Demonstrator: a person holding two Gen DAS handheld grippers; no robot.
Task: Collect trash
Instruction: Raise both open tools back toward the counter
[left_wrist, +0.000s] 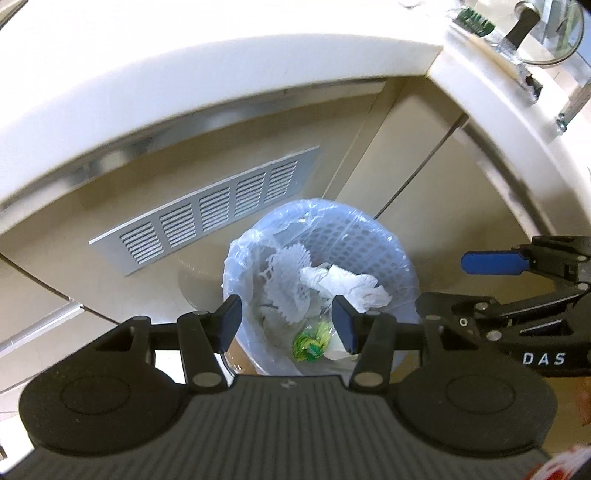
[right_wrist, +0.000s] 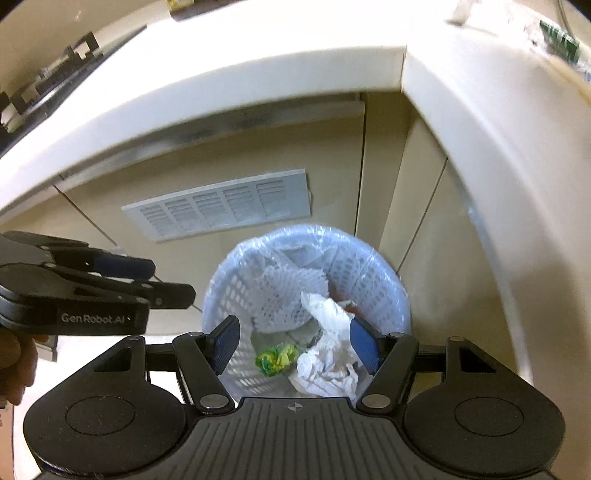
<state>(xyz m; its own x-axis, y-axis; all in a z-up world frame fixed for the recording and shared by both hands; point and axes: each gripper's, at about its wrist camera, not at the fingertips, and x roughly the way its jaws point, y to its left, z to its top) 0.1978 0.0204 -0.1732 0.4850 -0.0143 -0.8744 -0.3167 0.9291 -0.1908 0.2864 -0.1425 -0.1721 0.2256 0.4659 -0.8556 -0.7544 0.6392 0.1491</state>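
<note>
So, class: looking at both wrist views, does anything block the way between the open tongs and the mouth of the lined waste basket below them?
Nothing visible does. Both the left tongs and right tongs hang open and empty above the basket; its mouth is uncovered, showing crumpled white paper and a green-yellow wrapper inside.

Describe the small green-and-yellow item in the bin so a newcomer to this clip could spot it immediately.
Below the white countertop, in the cabinet corner beside the louvred vent, stands a white mesh wastebasket lined with clear plastic. Near its bottom lies a crumpled green-and-yellow wrapper, just left of the crumpled white tissue. It is the only brightly coloured piece among white paper and netting.
</note>
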